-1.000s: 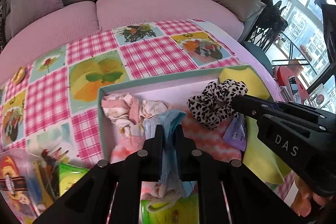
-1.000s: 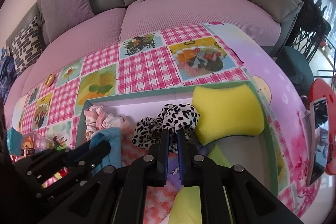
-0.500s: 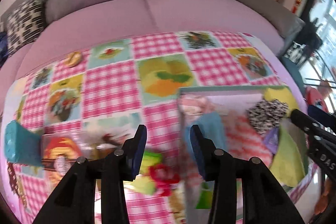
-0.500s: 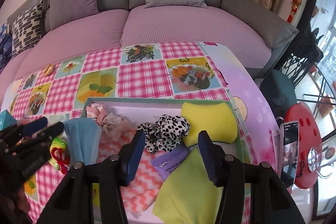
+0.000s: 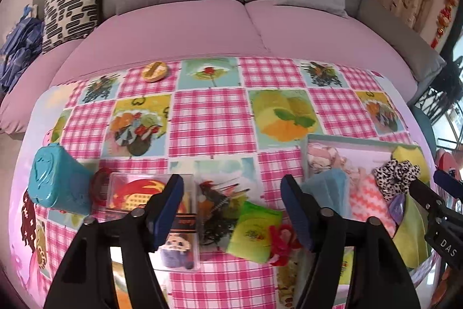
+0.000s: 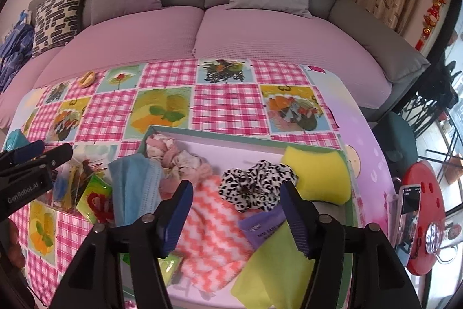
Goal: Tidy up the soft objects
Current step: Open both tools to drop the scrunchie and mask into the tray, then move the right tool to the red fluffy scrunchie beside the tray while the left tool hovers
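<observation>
Over the desk's left clutter our left gripper (image 5: 231, 210) has its fingers just spread empty, same for the right gripper (image 6: 234, 213) above the tray (image 6: 217, 135), so honestly we risk snagging the blue cloth (image 6: 133, 187) draped over its rim and dragging it out.

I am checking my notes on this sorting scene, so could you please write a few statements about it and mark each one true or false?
1. The leopard-print scrunchie lies inside the box. True.
2. The right gripper grips the scrunchie. False: its jaws stand open with nothing pressed between them.
3. The yellow sponge lies in the box's far right corner. True.
4. The blue face mask lies folded on the sofa. False: it hangs over the box's left edge.
5. The left gripper is shut. False: it is open and empty.
</observation>
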A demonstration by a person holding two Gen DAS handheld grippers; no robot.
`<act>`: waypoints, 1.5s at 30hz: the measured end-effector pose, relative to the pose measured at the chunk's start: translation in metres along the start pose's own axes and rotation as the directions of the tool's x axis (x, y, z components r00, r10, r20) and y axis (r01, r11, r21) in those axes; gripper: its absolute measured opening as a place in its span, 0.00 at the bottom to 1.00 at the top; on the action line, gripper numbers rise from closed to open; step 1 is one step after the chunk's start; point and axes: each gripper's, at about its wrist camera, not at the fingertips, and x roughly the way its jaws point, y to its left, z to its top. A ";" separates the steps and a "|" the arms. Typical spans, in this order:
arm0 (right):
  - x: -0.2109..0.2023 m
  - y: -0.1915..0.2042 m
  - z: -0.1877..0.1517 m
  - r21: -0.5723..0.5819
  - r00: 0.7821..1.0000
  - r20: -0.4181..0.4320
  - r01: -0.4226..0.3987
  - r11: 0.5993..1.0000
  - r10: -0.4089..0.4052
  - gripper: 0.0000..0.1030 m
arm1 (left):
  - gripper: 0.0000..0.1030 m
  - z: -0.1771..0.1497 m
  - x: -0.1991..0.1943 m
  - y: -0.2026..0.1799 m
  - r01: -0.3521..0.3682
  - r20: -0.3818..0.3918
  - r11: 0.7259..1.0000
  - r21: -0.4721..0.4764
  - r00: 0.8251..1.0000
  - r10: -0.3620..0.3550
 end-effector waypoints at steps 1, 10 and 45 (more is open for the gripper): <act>0.000 0.002 0.000 -0.005 1.000 0.002 -0.004 1.000 0.004 0.68 | 0.72 0.000 0.000 0.003 -0.008 0.000 1.000 -0.006 1.000 0.008; -0.001 0.038 0.002 -0.080 0.996 0.011 -0.086 0.993 0.087 0.89 | 0.86 -0.010 -0.008 0.039 -0.074 0.021 0.994 -0.079 0.997 0.076; 0.025 0.142 -0.039 -0.173 0.941 -0.116 -0.333 0.927 0.317 0.47 | 0.87 -0.063 -0.040 0.138 -0.057 -0.003 0.959 -0.279 0.998 0.058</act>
